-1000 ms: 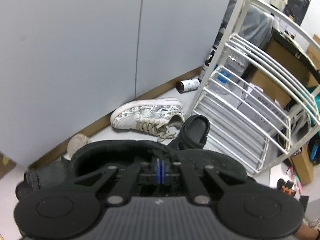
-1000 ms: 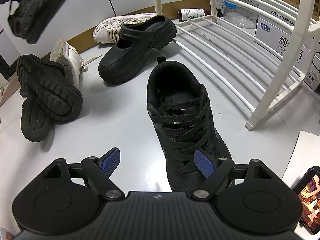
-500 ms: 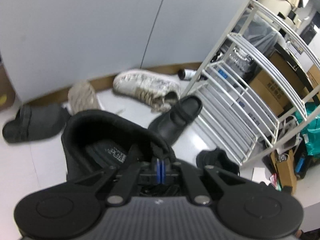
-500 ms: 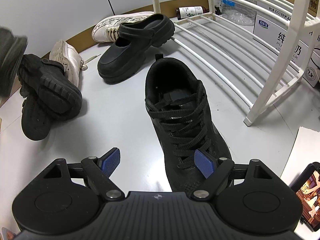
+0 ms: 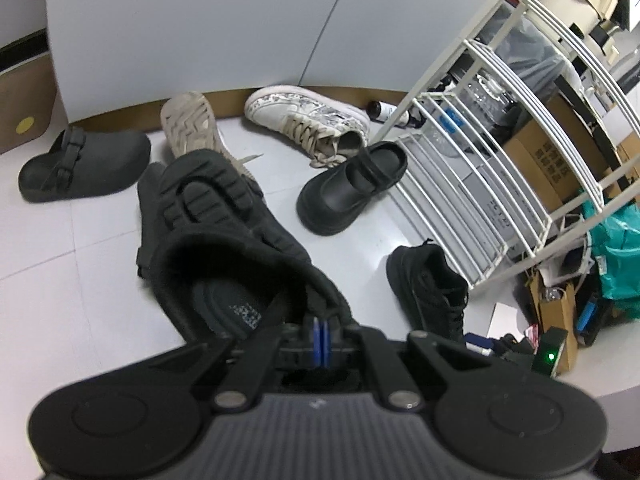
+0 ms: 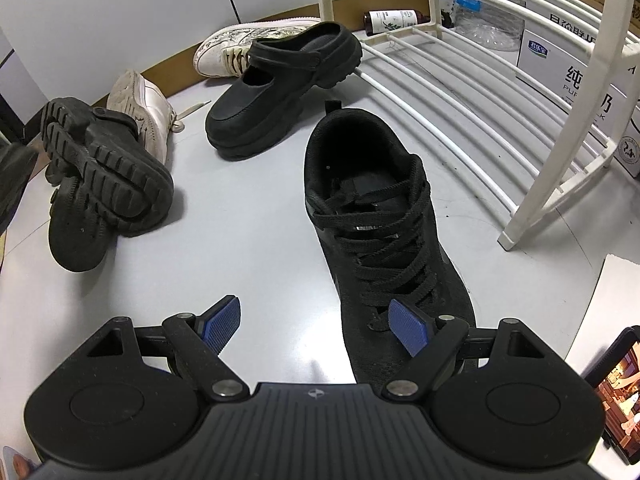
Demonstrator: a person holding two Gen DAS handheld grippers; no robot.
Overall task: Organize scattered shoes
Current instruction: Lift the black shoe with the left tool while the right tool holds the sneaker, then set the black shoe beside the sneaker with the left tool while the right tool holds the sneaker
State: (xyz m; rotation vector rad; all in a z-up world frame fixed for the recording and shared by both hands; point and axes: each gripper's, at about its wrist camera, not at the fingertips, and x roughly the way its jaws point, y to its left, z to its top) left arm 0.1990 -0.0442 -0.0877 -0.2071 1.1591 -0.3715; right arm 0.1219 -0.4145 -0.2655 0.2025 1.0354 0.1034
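Note:
My left gripper (image 5: 320,336) is shut on the collar of a black sneaker (image 5: 224,264), which hangs above an upturned black clog (image 5: 204,196). Its mate, a laced black sneaker (image 6: 372,208), stands on the floor beside the white wire shoe rack (image 6: 460,92). My right gripper (image 6: 316,326) is open just above this sneaker's toe, with the right pad over the laces and nothing gripped. A black strap clog (image 6: 280,92) leans its heel on the rack's bottom shelf. A patterned white sneaker (image 5: 304,116) lies by the wall, and its mate (image 5: 188,124) lies on its side.
Another black clog (image 5: 84,164) sits at the far left by the wall. A dark bottle (image 5: 384,110) lies behind the rack. Cardboard boxes (image 5: 556,160) and a teal bag (image 5: 616,256) crowd the right. A phone (image 6: 616,392) lies at the lower right on the floor.
My left gripper has carried the black sneaker sideways and slightly down while rolling; it now hangs over the upturned clog. The right gripper has stayed still and open.

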